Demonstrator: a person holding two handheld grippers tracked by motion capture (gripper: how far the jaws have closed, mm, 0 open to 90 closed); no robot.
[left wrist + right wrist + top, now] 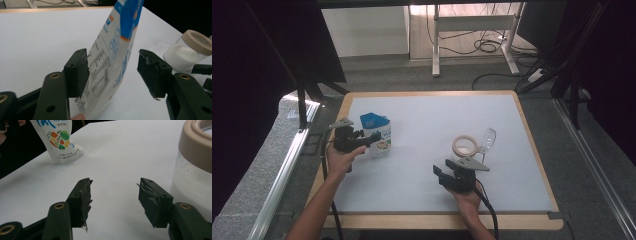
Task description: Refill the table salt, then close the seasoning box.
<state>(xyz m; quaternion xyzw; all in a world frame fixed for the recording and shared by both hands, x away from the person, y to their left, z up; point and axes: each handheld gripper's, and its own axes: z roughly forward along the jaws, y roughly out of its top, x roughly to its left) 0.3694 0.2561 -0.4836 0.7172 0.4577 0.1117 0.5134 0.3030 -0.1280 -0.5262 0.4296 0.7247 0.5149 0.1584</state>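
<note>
Viewing from high: pouch (pixel 377 134) stands near the table's (pixel 522 150) left edge, about midway along it, left gripper (pixel 371 140) at its side. Jar (pixel 467 150) sits right of centre, toward the near edge, clear lid (pixel 487 139) propped just beside it.
Right gripper, high view: right gripper (pixel 438 172) hovers on the near side of the jar, holding nothing.
Left gripper view, pouch: pouch (pixel 110 62) hangs tilted between the jaws; its printed face lies against the left pad, the right pad stands clear of it.
Left gripper view, jaws: apart, not clamping; a fingertip (pixel 78 116) shows at the pouch's lower corner.
Left gripper view, background: jar (pixel 187 51) holds white powder, tan rim open.
Right gripper view, jaws: right gripper (pixel 113 195) open with bare table between the pads; pad rubber is frayed.
Right gripper view, surroundings: jar (pixel 192 167) just to the right of the jaws; pouch (pixel 61 141) well apart, toward the far left edge.
Handling, judged: pouch is soft, slick film, light, partly filled; it will sag and slip.
Hold point, judged: pinch the flat upper seam or a side edge, not the bulging belly.
Risk, judged: jar looks like glass, so fragile, and a spill is likely if nudged.
</note>
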